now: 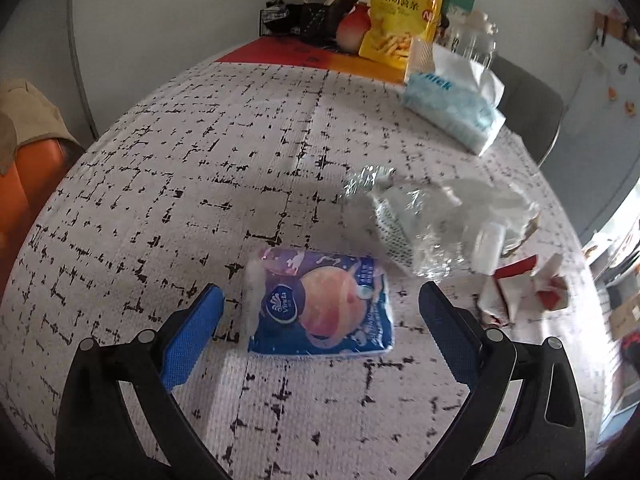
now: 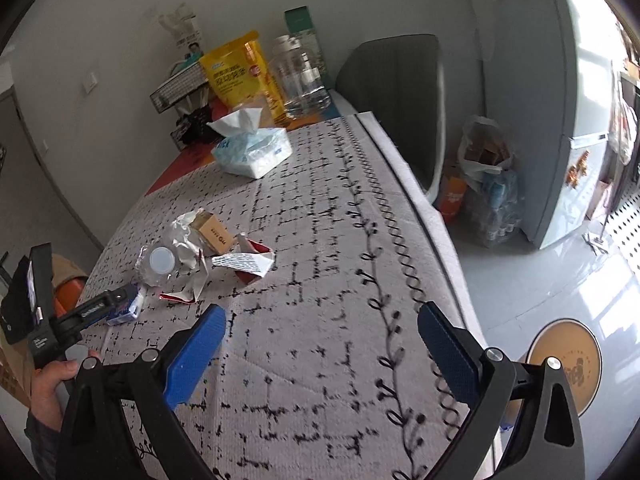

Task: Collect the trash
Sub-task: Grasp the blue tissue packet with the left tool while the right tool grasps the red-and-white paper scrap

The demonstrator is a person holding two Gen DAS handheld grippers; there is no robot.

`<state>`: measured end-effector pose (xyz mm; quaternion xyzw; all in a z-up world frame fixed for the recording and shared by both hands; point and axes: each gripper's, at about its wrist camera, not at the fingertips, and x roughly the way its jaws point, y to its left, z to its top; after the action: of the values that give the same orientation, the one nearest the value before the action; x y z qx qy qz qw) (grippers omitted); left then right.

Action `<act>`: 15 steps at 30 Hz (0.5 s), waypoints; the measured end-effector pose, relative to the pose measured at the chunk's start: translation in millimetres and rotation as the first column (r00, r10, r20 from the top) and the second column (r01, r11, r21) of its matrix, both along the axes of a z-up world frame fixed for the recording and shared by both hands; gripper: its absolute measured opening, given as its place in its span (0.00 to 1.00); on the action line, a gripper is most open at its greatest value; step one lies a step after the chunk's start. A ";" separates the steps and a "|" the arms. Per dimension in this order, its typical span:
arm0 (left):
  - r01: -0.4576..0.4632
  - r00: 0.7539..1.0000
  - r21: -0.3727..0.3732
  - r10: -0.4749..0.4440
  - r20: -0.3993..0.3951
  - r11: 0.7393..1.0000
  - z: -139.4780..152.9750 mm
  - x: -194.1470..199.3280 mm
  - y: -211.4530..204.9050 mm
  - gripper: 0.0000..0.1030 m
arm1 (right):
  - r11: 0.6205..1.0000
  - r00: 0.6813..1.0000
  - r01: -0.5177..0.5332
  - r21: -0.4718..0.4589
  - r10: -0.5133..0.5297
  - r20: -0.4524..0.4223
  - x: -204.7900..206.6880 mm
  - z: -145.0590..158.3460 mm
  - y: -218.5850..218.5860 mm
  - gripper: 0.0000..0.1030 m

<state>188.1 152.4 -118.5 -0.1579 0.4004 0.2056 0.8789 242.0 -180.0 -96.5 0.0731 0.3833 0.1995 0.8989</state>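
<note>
Right now my left gripper [image 1: 320,308] hangs with jaws spread around the one blue tissue packet [image 1: 320,304] on the table [image 1: 200,160], ready to close, my right gripper [image 2: 320,328] gapes empty, and beyond lie one crushed clear bottle [image 1: 420,220], one torn red carton [image 1: 520,292] and one brown box [image 2: 214,232].

Black tool [image 1: 320,304] frames — 2 blue ribbed pads [image 1: 192,336].

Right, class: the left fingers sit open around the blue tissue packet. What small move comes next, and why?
Probably ease the left gripper forward a touch, then close. Its fingers stand wide on either side of the blue tissue packet, which lies flat on the table, apart from the crushed bottle.
</note>
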 end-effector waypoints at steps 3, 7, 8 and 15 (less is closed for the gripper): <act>-0.013 1.000 0.002 0.013 -0.019 1.000 -2.1 4.9 2.5 0.85 | 0.999 0.999 -0.034 -0.024 0.034 -0.006 13.1 -1.0 17.7 0.91; -0.015 0.999 0.034 0.016 -0.030 0.999 -0.5 5.9 3.7 0.68 | 0.996 0.997 -0.081 -0.043 0.081 -0.004 28.0 1.4 41.9 0.89; -0.016 0.999 0.032 0.017 -0.027 0.999 0.2 4.5 4.6 0.66 | 0.995 0.996 -0.092 -0.049 0.092 -0.004 31.4 1.2 48.6 0.89; -0.041 0.999 -0.014 0.041 0.030 0.999 6.7 -10.8 16.1 0.48 | 0.983 0.989 -0.147 -0.110 0.144 -0.035 51.6 -11.3 88.2 0.77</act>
<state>177.4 168.5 -111.8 -0.1753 0.3849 0.2185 0.8794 293.6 -91.7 -107.9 -0.0028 0.4104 0.2418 0.8793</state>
